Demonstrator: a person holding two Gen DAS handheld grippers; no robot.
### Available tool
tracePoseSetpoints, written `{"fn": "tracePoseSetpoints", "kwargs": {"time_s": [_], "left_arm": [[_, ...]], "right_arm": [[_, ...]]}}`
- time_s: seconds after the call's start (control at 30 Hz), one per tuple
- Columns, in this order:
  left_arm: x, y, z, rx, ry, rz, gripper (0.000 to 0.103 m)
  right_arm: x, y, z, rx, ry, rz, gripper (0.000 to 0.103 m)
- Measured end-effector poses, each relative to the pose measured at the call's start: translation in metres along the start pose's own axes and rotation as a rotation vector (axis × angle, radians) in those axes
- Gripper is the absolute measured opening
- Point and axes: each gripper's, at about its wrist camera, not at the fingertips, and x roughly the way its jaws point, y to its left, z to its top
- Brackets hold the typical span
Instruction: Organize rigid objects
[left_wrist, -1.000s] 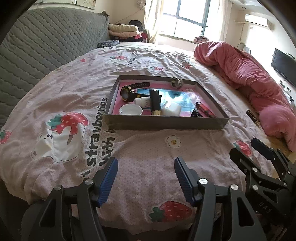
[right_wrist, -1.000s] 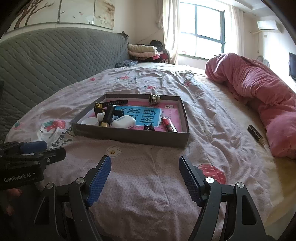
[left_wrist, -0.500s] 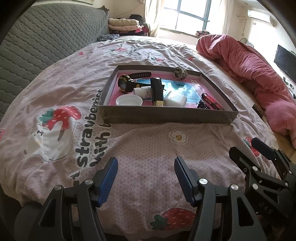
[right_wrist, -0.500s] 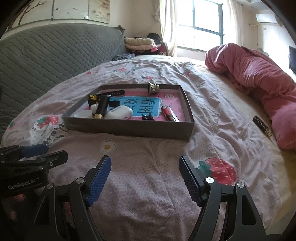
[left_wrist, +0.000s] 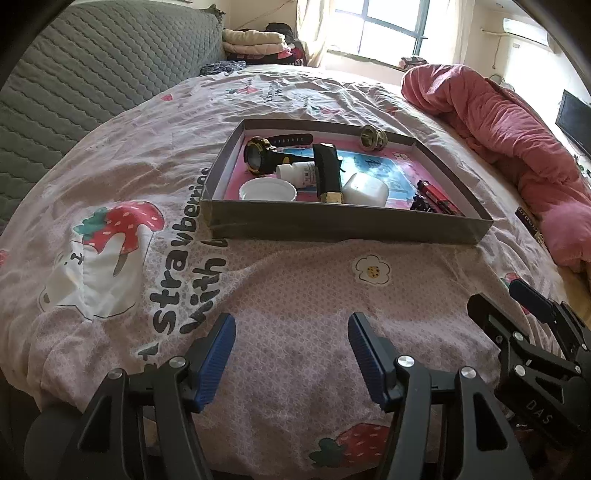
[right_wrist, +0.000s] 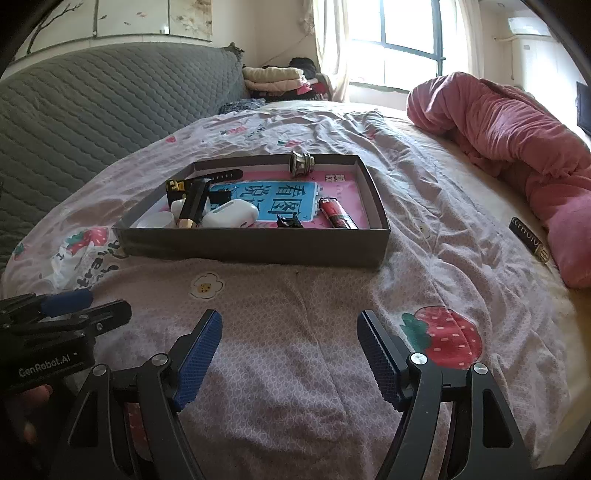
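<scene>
Matt cardboard tray (left_wrist: 347, 225) on wrinkled cloth bedsheet (left_wrist: 295, 295)

- Left gripper (left_wrist: 291, 325), at 6 o'clock: blue-padded jaws spread wide, empty, above the strawberry-print bedsheet (left_wrist: 295, 280).
- Shallow grey box (left_wrist: 347, 223), at 12 o'clock: holds a black watch (left_wrist: 264, 157), white cap (left_wrist: 267, 192), white case (left_wrist: 365, 190), red lighter (left_wrist: 439, 195).
- Right gripper (left_wrist: 517, 299), at 4 o'clock.
</scene>
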Motion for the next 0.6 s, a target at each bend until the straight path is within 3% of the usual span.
{"fn": "tracePoseSetpoints", "kwargs": {"time_s": [0.6], "left_arm": [[0.0016,0.0032,0.0023,-0.012,0.005,0.011,0.063]], "right_arm": [[-0.0002,0.004,-0.0003,-0.023,-0.004,-0.006,0.076]]}}
